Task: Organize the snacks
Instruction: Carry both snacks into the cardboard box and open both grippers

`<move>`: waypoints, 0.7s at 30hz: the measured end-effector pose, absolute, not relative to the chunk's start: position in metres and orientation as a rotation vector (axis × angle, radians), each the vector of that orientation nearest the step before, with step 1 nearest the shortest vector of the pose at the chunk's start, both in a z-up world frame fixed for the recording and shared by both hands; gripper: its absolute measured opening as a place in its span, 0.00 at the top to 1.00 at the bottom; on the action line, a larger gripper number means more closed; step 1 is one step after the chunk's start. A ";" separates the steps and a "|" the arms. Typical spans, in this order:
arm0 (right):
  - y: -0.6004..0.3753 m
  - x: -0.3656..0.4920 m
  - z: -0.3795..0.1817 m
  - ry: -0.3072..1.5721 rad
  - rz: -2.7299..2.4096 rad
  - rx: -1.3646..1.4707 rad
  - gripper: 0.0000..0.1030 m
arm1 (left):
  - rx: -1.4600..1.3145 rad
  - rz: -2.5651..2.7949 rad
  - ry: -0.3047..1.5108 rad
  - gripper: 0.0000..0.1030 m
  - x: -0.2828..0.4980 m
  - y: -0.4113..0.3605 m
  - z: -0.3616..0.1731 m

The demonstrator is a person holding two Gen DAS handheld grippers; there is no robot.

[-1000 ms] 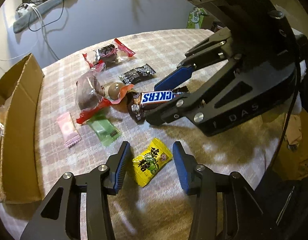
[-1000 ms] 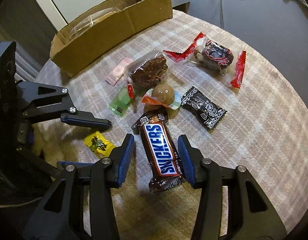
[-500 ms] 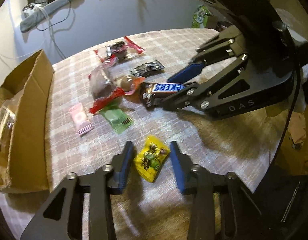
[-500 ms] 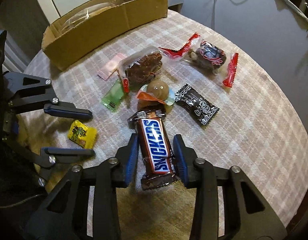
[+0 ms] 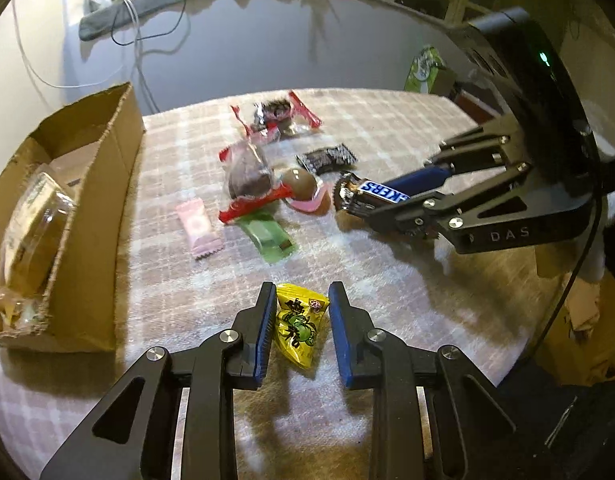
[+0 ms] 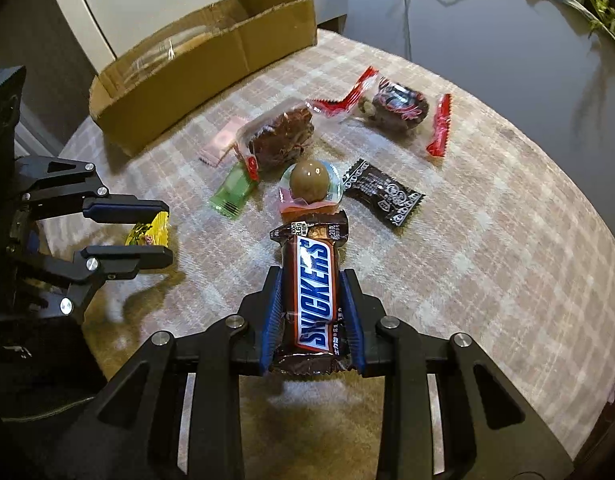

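Observation:
My left gripper (image 5: pixel 301 288) has a small yellow candy packet (image 5: pixel 297 326) between its blue pads, which press its sides as the jaws are still closing. From the right wrist view that gripper (image 6: pixel 168 234) grips the yellow packet (image 6: pixel 147 232) at the table's left side. The jaws of my right gripper (image 6: pixel 311 272) are also closing, with their pads pressed on both long sides of a Snickers bar (image 6: pixel 313 248). In the left wrist view the right gripper (image 5: pixel 371 202) clamps the bar (image 5: pixel 381 192) at mid right.
An open cardboard box (image 5: pixel 87 216) holding a clear plastic tub stands at the table's left edge. On the checked cloth lie a pink candy (image 5: pixel 197 226), a green packet (image 5: pixel 267 236), a brown ball (image 5: pixel 299 184), a clear bag of cake (image 5: pixel 247 174), a black packet (image 5: pixel 327 158) and a red-ended packet (image 5: pixel 275 114).
Both grippers have closed from wide open: the left onto the yellow packet, the right onto the Snickers bar. The left gripper has shifted, so the box now shows nearer.

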State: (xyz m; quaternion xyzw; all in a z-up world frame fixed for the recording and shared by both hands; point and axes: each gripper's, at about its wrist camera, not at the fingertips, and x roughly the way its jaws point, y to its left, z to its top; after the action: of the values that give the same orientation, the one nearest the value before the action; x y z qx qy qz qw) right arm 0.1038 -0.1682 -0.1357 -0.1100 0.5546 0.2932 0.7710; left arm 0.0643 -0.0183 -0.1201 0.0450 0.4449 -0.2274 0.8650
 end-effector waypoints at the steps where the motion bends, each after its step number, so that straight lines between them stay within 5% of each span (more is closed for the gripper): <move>1: -0.171 0.102 -0.132 1.198 0.635 -0.233 0.71 | 0.084 -0.476 0.929 0.76 0.065 -0.017 -0.118; 21: -0.107 0.142 -0.053 1.026 0.714 -0.222 0.71 | -0.054 -0.293 0.790 0.76 0.084 0.075 -0.071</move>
State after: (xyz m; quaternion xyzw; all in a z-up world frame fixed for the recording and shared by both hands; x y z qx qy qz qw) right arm 0.1420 -0.1075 -0.0527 -0.1039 0.4791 0.3336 0.8052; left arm 0.0842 0.0749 -0.0711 -0.0264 0.3834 -0.1422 0.9122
